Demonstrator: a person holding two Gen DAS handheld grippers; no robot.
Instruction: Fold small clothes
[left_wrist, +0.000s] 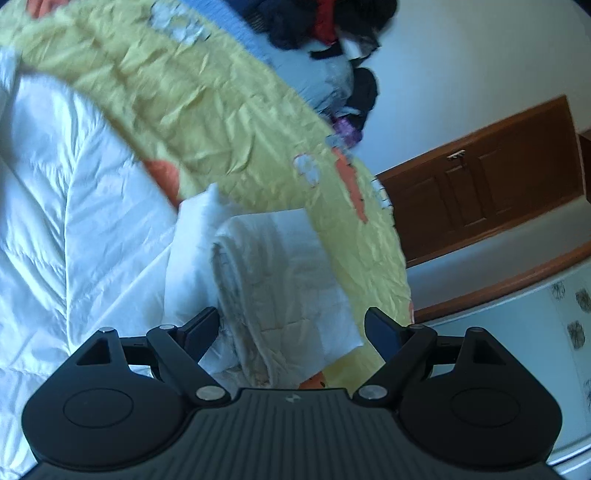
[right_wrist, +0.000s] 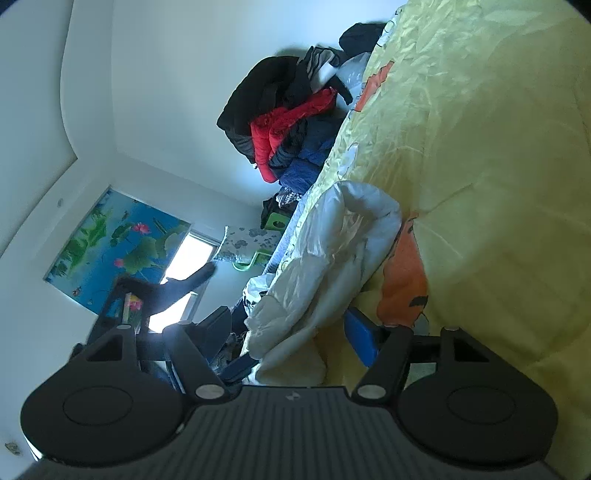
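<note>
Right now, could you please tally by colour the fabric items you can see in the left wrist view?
White: 2, the folded garment between the open left gripper fingers and the quilt.
Yellow: 1, the bedspread.
Dark with some red: 1, the clothes pile.
Total: 4

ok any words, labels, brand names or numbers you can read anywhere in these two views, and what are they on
No readable text in either view.
Left gripper: a small pale logo mark on its ribbed body, a symbol, not letters.
Right gripper: the same small mark, no letters.
Yellow bedsheet: printed cartoon shapes in orange and pale blue, no wording.
Lotus poster: flowers and leaves only, no wording legible.
</note>
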